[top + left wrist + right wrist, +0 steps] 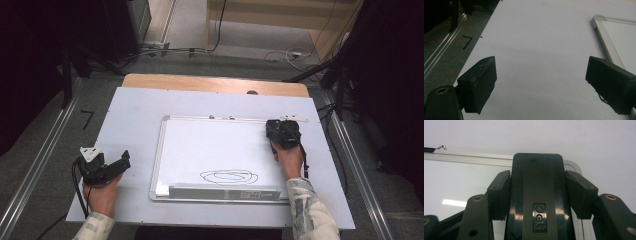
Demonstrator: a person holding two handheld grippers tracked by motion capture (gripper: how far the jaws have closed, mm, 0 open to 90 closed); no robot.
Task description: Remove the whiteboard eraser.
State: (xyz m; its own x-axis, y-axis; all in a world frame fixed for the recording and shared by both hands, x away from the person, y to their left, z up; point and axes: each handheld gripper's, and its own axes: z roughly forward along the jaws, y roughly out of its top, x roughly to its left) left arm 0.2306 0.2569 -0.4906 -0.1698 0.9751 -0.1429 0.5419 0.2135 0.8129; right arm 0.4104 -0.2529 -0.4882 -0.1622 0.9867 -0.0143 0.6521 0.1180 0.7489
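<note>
The right gripper (281, 131) pinches a black eraser (537, 202) at the whiteboard's (200, 145) upper right corner. The scribble (229, 176), lower centre, looks unwiped, so erasing remains. The left gripper (111, 167) rests at lower left, fingers (477, 83) spread.

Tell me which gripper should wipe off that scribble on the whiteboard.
Right. The right gripper already clamps the black eraser over the whiteboard, above the scribble. The left gripper sits open and empty beside the board.
</note>
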